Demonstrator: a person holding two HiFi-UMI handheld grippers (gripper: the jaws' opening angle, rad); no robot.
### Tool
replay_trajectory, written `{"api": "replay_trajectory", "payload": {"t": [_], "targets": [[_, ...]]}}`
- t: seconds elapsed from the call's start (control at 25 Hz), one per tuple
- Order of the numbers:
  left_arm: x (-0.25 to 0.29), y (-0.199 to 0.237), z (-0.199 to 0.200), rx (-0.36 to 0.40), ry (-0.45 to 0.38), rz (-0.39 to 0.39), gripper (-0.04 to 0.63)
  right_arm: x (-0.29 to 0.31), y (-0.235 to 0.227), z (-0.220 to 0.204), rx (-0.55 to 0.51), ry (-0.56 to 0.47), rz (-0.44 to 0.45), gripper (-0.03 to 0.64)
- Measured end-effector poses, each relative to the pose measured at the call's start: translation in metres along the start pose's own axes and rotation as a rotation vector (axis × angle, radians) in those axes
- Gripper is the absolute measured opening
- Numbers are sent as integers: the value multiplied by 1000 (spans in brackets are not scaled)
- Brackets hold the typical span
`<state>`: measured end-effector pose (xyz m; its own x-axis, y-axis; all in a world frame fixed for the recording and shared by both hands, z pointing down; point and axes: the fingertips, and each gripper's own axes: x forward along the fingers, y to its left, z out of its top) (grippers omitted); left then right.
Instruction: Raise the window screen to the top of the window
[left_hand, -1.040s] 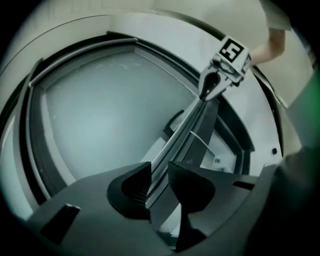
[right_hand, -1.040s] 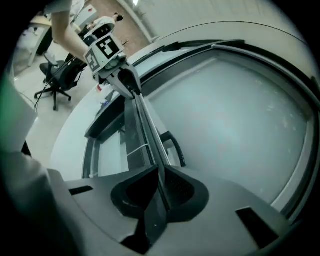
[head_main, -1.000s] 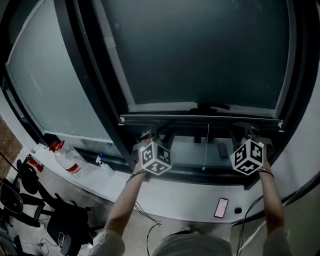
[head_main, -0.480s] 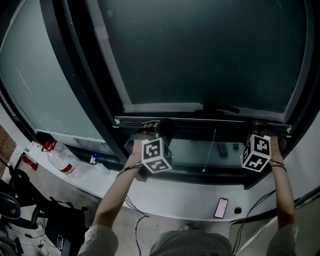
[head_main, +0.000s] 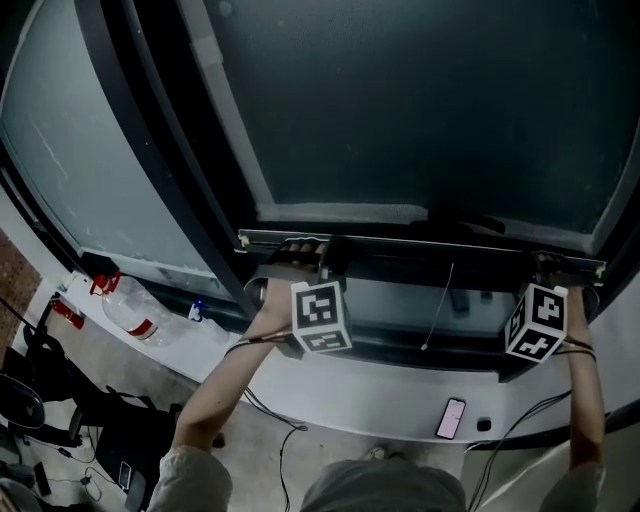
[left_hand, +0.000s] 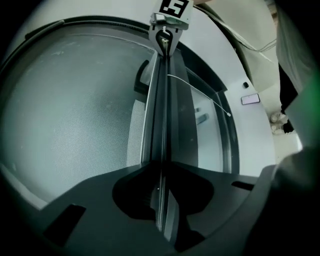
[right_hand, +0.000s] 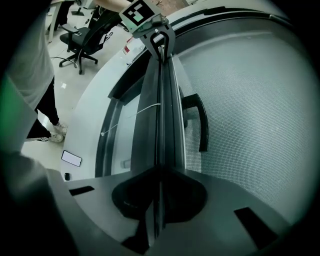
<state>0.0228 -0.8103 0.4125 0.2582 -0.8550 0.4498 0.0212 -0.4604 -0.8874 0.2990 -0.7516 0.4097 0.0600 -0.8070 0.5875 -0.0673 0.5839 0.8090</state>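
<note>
Gripping the screen bar, left gripper and right gripper fingers clamped; phone on white sill

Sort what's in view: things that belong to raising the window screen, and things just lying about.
Part of the job:
screen mesh
bottom bar
pull cord
left gripper and right gripper, both shut on the bar

Lying about:
phone on the white ledge
plastic bottle
office chair

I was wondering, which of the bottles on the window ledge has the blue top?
The small bottle, just right of the big clear bottle, whose cap is red; it is also the bottle nearest the left tongs.
</note>
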Motion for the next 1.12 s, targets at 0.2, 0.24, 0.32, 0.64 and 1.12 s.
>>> {"api": "replay_trajectory", "payload": {"t": [0.2, 0.24, 0.32, 0.64, 1.12], "targets": [[0, -5, 0, 68, 39, -15, 23, 0, 0, 2, 9, -9, 13, 26], [0, -6, 0, 63, 36, -44, 23, 0, 0, 2, 18, -19, 21, 25], [1, -7, -1, 58, 26, -125, 23, -2, -1, 3, 42, -41, 41, 25], [-1, -8, -3, 73, -14, -273, 25, -4, -1, 5, 62, -71, 77, 25], [2, -5, -1, 35, 98, -178, 23, -2, -2, 3, 44, -42, 50, 23]]}}
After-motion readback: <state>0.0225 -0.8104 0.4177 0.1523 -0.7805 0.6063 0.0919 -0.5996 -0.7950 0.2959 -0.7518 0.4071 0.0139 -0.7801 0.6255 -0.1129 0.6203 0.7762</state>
